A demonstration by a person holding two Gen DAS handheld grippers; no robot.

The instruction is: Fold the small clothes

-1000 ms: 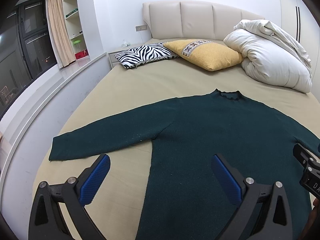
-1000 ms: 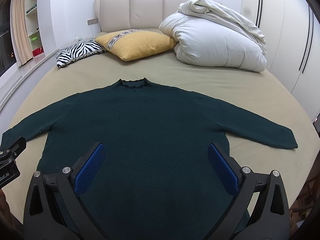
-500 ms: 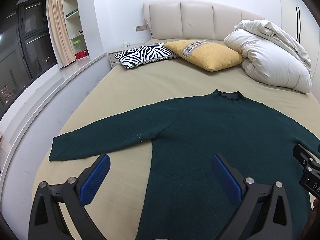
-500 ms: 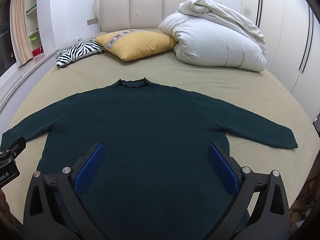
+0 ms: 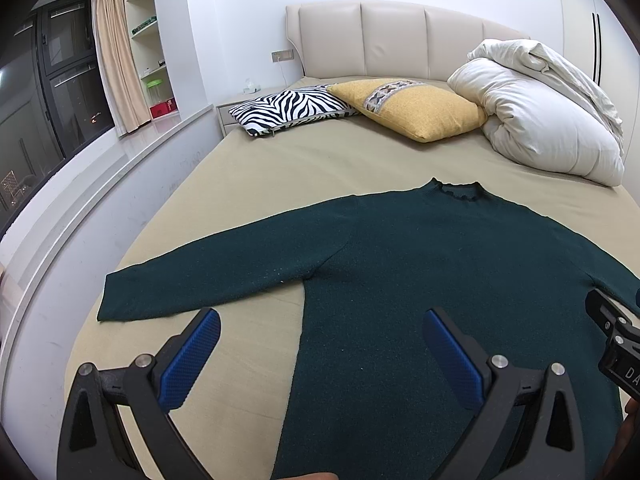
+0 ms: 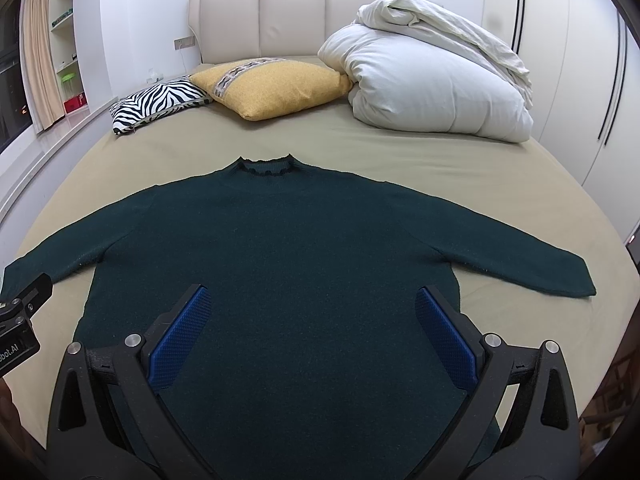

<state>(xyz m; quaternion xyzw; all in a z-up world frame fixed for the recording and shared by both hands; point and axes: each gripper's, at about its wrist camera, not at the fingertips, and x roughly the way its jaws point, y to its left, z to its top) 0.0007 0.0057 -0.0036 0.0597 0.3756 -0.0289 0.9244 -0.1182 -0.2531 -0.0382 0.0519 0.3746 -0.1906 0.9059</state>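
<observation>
A dark green sweater lies flat on the beige bed, neck toward the headboard, both sleeves spread out. Its left sleeve reaches the bed's left edge and its right sleeve points right. My left gripper hovers open above the sweater's lower left side seam. Over the lower middle of the sweater, my right gripper is open too. Neither holds anything. The hem is hidden below both views.
A zebra pillow, a yellow pillow and a bundled white duvet lie at the head of the bed. A window ledge runs along the left; wardrobe doors stand on the right.
</observation>
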